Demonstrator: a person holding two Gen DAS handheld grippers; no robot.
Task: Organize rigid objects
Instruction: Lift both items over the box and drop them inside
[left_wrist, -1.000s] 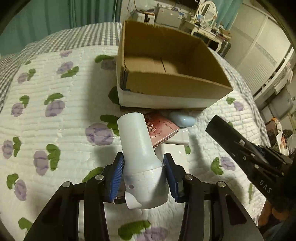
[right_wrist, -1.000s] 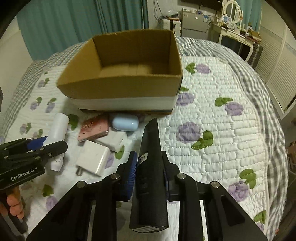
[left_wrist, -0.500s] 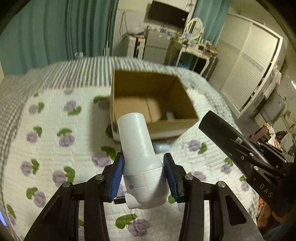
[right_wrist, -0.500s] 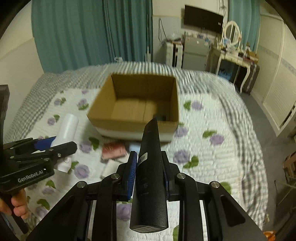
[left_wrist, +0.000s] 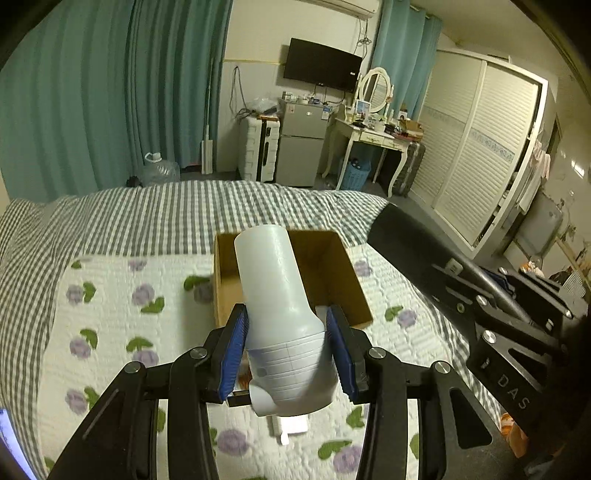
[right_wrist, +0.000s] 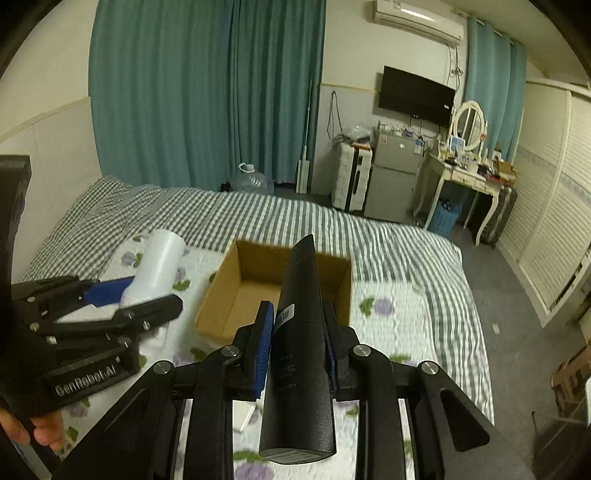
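Note:
My left gripper (left_wrist: 288, 350) is shut on a white bottle-shaped object (left_wrist: 280, 306), held high above the bed. It also shows in the right wrist view (right_wrist: 157, 267). My right gripper (right_wrist: 297, 345) is shut on a long black wedge-shaped object (right_wrist: 299, 332), also held high; the object shows in the left wrist view (left_wrist: 424, 254). An open cardboard box (right_wrist: 255, 291) sits on the quilt below and ahead of both grippers; it also shows in the left wrist view (left_wrist: 334, 277). A white charger (left_wrist: 290, 426) lies on the quilt under the left gripper.
The flowered quilt (left_wrist: 110, 332) covers a bed with a grey checked sheet (right_wrist: 258, 221). Teal curtains, a small fridge (right_wrist: 393, 181), a dressing table (right_wrist: 469, 173) and a white wardrobe stand beyond the bed.
Both grippers have risen well above the bed with their objects. The box now looks smaller and lower, and the room beyond has come into view.

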